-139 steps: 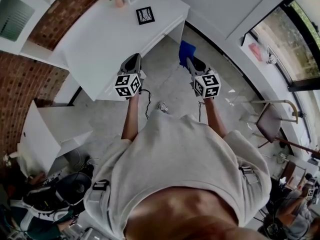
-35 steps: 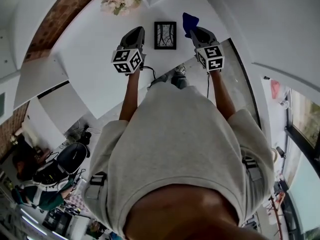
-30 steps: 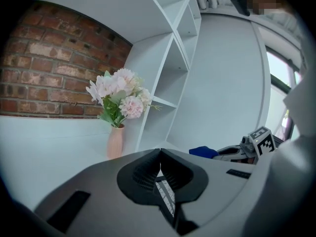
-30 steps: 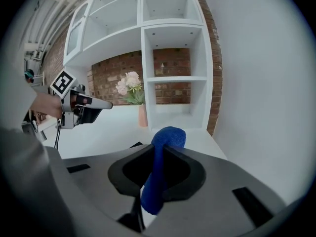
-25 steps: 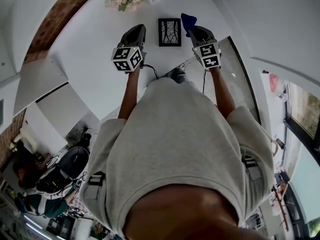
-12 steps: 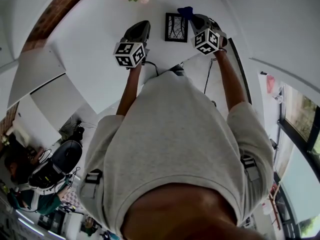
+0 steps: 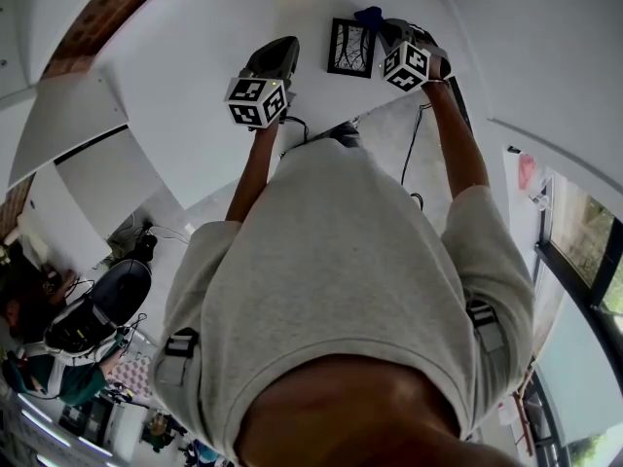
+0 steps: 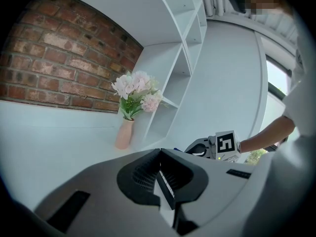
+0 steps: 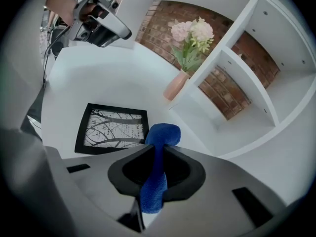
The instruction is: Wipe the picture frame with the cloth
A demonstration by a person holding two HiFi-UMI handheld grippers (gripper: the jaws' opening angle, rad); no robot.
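A black picture frame (image 7: 350,47) with a bare-branch print lies flat on the white table (image 7: 185,56); it also shows in the right gripper view (image 9: 114,129). My right gripper (image 7: 383,25) is shut on a blue cloth (image 7: 368,15), just right of the frame's far corner. Its jaws pinch the cloth (image 9: 157,167), and a bunched end sticks out over the frame's right edge. My left gripper (image 7: 282,49) hovers left of the frame, shut with nothing in it (image 8: 160,174).
A pink vase of pale flowers (image 9: 175,85) stands at the back of the table beside a white open shelf unit (image 9: 237,78). A brick wall (image 8: 59,58) is behind. The table's near edge (image 7: 321,129) runs just in front of me.
Both grippers have moved forward over the table. The right gripper with the cloth has come close to the frame's far right corner. The left stays beside the frame.
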